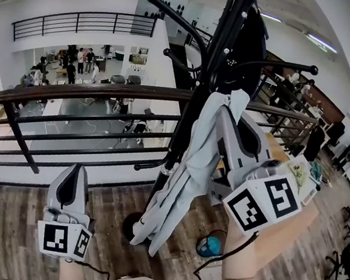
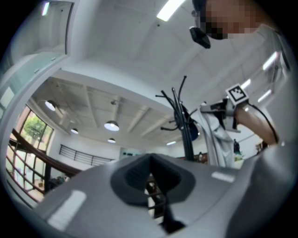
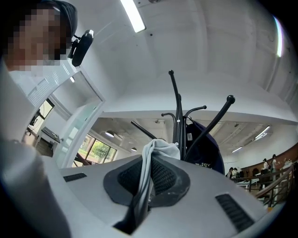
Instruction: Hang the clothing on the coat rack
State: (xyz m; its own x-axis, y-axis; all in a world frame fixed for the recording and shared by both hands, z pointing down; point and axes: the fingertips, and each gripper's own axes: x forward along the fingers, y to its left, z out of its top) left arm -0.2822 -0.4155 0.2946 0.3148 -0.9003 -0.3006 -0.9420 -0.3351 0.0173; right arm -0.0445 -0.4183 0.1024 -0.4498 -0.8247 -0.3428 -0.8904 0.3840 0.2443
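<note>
Right gripper (image 1: 229,117): clamped on bunched top of pale grey garment (image 1: 178,187). Left gripper (image 1: 74,174): closed, empty. Soft, light, limp; probably best held near collar for looping over coat rack (image 1: 222,40).

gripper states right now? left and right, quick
Left gripper: shut, nothing between its jaws.
Right gripper: shut on the light grey garment.
</note>
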